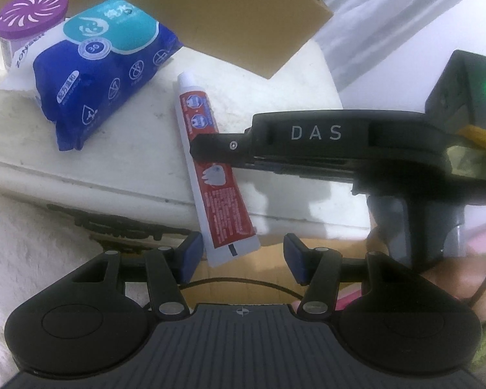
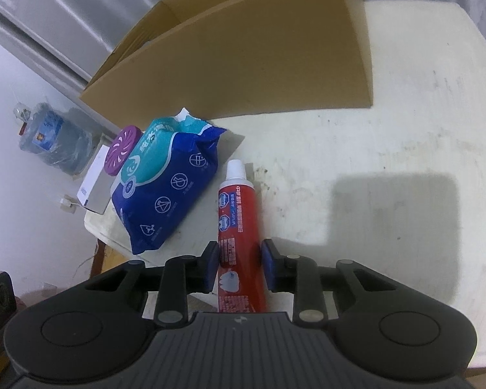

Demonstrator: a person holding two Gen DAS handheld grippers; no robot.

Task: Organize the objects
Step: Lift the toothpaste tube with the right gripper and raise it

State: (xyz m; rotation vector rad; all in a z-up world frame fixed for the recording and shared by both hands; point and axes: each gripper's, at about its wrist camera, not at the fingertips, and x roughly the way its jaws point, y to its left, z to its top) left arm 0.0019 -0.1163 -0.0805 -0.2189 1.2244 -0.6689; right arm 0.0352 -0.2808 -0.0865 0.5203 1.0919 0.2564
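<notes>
Two blue pads of the right gripper [image 2: 239,264] flank the red toothpaste tube [image 2: 239,227] low in the centre of the right wrist view, narrowed to the tube's width; whether they already press it or sit just beside it I cannot tell. In the left wrist view the same gripper reaches in from the right edge, its black finger lying across the tube's middle. The tube lies flat on the white desk [image 2: 405,129], cap pointing toward the top of the frame, its crimped tail hanging over the desk's near edge. The left gripper [image 1: 241,261] waits below that tail with jaws wide and nothing between them.

Left of the tube lies a blue wet-wipes pack [image 2: 168,191], and beyond it, toward the left edge, a purple-lidded jar [image 2: 124,154]. An open cardboard box [image 2: 243,58] fills the upper centre.

The step in hand looks like picking up the tube. Next comes a firm squeeze, a straight lift, then a carry up over the box's wall, likely the place for these items.
</notes>
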